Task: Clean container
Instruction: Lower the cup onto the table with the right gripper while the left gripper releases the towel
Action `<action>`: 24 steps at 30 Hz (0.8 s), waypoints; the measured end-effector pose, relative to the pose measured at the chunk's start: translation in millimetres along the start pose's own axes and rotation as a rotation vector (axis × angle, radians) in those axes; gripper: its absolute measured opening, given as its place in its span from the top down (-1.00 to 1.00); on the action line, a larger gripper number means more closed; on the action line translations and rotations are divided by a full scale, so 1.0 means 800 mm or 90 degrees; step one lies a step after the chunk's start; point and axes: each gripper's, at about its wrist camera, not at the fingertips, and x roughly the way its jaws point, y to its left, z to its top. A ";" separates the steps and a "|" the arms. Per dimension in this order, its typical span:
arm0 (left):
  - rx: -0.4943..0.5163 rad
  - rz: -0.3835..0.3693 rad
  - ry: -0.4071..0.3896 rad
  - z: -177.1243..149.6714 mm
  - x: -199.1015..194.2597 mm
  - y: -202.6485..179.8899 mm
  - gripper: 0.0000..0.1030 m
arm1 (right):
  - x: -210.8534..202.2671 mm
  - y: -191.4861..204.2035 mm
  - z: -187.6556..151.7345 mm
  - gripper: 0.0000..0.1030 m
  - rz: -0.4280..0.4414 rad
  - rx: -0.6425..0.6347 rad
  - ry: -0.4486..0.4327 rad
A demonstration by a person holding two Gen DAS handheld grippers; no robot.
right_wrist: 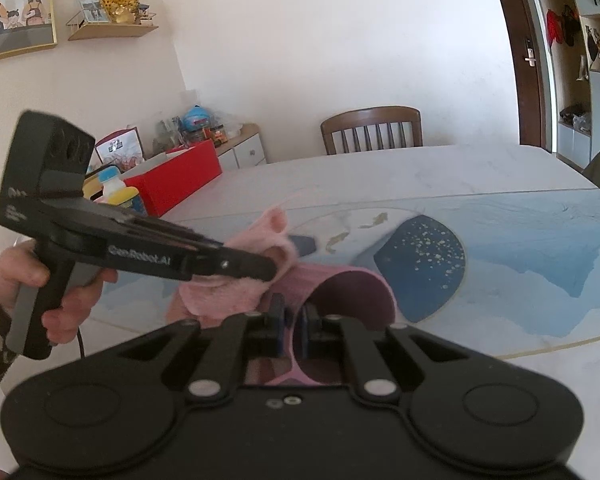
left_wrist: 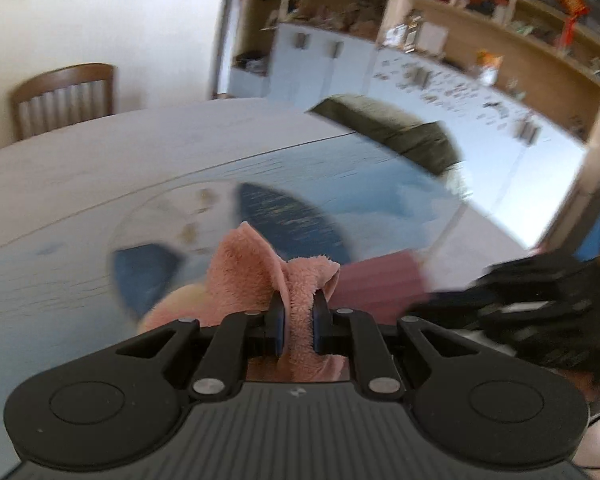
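A fluffy pink cloth [left_wrist: 284, 280] is pinched in my left gripper [left_wrist: 298, 320], which is shut on it. In the right wrist view the same cloth [right_wrist: 236, 292] bunches against the outside of a pink ribbed container [right_wrist: 352, 296], which lies tilted with its dark mouth towards the camera. My right gripper [right_wrist: 293, 330] is shut on the container's rim, one finger inside and one outside. The left gripper [right_wrist: 236, 266] reaches in from the left, held by a hand [right_wrist: 28, 280]. The container [left_wrist: 380, 280] shows blurred at right in the left wrist view, beside the right gripper's black body [left_wrist: 540, 300].
The table [right_wrist: 460, 176] carries a blue and white mat [right_wrist: 520, 260] with a dark blue patch. A wooden chair [right_wrist: 372, 130] stands at the far side. A red box [right_wrist: 180, 180] and bottles sit at the left. Shelves and cabinets [left_wrist: 440, 60] line the wall.
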 end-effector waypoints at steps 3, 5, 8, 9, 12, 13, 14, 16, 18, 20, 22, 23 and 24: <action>-0.019 0.032 0.006 -0.009 -0.004 0.029 0.76 | 0.001 0.000 0.002 0.85 -0.005 -0.003 0.004; -0.028 0.072 -0.001 -0.013 -0.015 0.048 0.76 | 0.001 0.000 0.004 0.85 -0.010 -0.010 0.008; -0.044 0.125 -0.006 -0.019 -0.029 0.077 0.76 | 0.002 0.004 0.010 0.85 -0.021 -0.028 0.012; -0.058 0.137 -0.008 -0.021 -0.036 0.089 0.76 | 0.003 0.006 0.013 0.85 -0.025 -0.036 0.014; -0.090 0.165 -0.017 -0.028 -0.052 0.121 0.76 | 0.006 0.013 0.021 0.85 -0.039 -0.061 0.018; -0.097 0.171 -0.021 -0.030 -0.056 0.128 0.76 | 0.008 0.015 0.023 0.85 -0.042 -0.067 0.019; -0.103 0.172 -0.024 -0.031 -0.057 0.133 0.76 | 0.010 0.018 0.024 0.85 -0.043 -0.072 0.020; -0.117 0.153 -0.029 -0.034 -0.059 0.139 0.75 | 0.014 0.019 0.024 0.85 -0.046 -0.076 0.022; -0.123 0.131 -0.031 -0.040 -0.058 0.138 0.75 | 0.019 0.015 0.022 0.83 -0.049 -0.064 0.025; -0.112 0.126 -0.028 -0.044 -0.055 0.129 0.75 | 0.024 0.009 0.016 0.79 -0.050 -0.046 0.033; -0.105 0.121 -0.029 -0.048 -0.054 0.119 0.74 | 0.023 0.002 0.008 0.75 -0.054 -0.024 0.030; -0.099 0.119 -0.030 -0.049 -0.055 0.113 0.73 | 0.023 -0.002 0.007 0.74 -0.054 -0.012 0.034; -0.096 0.118 -0.031 -0.049 -0.056 0.109 0.69 | 0.022 -0.003 0.005 0.73 -0.052 -0.006 0.033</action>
